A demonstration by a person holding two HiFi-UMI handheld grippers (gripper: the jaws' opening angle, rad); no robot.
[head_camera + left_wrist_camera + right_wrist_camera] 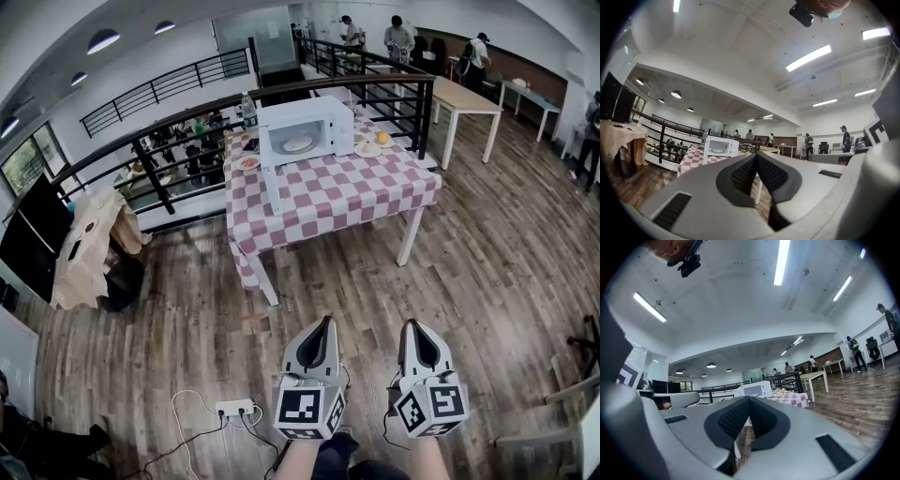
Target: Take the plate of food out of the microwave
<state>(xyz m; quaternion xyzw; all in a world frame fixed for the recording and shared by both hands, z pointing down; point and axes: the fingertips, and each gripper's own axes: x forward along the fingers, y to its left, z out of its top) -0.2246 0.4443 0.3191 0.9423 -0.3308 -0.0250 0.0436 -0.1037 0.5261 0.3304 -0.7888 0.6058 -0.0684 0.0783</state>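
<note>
A white microwave (305,131) stands at the back of a table with a red-and-white checked cloth (328,199), far ahead of me. Its door (273,183) hangs open to the left, and a plate of food (298,143) lies inside. My left gripper (327,322) and right gripper (410,325) are held low over the wooden floor, well short of the table. Both are shut with nothing between the pads. The left gripper view shows the microwave (720,146) small beyond the closed left gripper (756,157). The right gripper view shows the microwave (753,389) past the closed right gripper (749,399).
More plates (248,162) (368,148), an orange fruit (382,138) and a bottle (248,111) share the table. A black railing (281,94) runs behind it. A power strip (234,409) with cables lies on the floor near my feet. A wooden table (464,98) and several people are at the back right.
</note>
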